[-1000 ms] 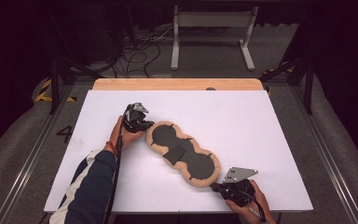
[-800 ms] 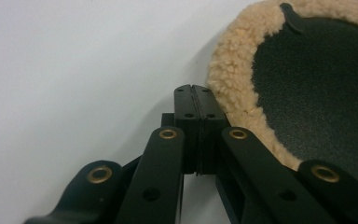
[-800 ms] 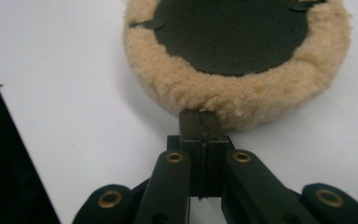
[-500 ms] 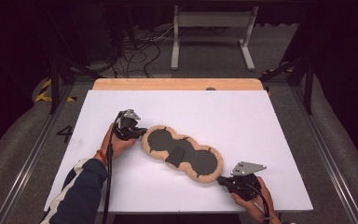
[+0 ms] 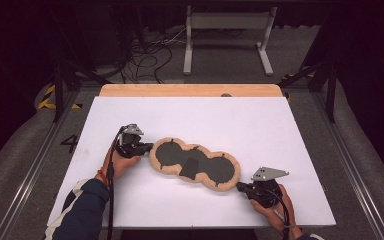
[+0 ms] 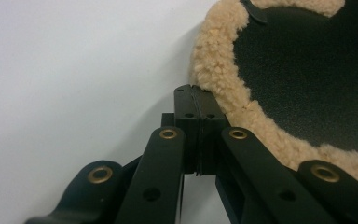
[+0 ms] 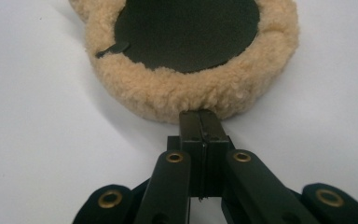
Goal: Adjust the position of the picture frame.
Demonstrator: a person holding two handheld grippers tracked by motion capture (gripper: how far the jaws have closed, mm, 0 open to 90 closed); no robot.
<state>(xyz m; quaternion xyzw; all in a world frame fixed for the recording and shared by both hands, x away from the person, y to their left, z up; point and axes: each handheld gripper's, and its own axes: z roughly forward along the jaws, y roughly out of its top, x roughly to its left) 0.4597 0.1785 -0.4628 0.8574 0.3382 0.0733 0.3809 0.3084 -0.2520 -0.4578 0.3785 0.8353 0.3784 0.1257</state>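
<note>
Clearly, from the high view, the fleece-edged pad [image 5: 195,163], tan pile around three joined black rounds, lies slantwise on the white table [image 5: 280,125], its upper-left end toward the left edge and its lower-right end toward the near-right corner. My left gripper [image 5: 149,146] sits at the upper-left end and my right gripper [image 5: 239,186] at the lower-right end, so I judge the step to be taking the pad by both ends. In the left gripper view, the jaws are pressed flat together, their tips [image 6: 196,91] touching the fleece rim [image 6: 214,60] where it curves round the black face [image 6: 307,70]; I cannot see any pile caught between them, so I count them closed with nothing in hold. In the right gripper view, the same holds: the jaws meet along a thin seam, tips [image 7: 200,114] butted against the fleece border [image 7: 186,93] of the end round [image 7: 186,28], with no pile visibly nipped. To do this well I would part each pair of jaws before advancing, slide one finger beneath the rim against the table and one above, and bite well into the border, not merely on loose pile. I would keep both ends level and move them together, since the soft pad will likely sag or fold at its narrow waists if one side leads.
</note>
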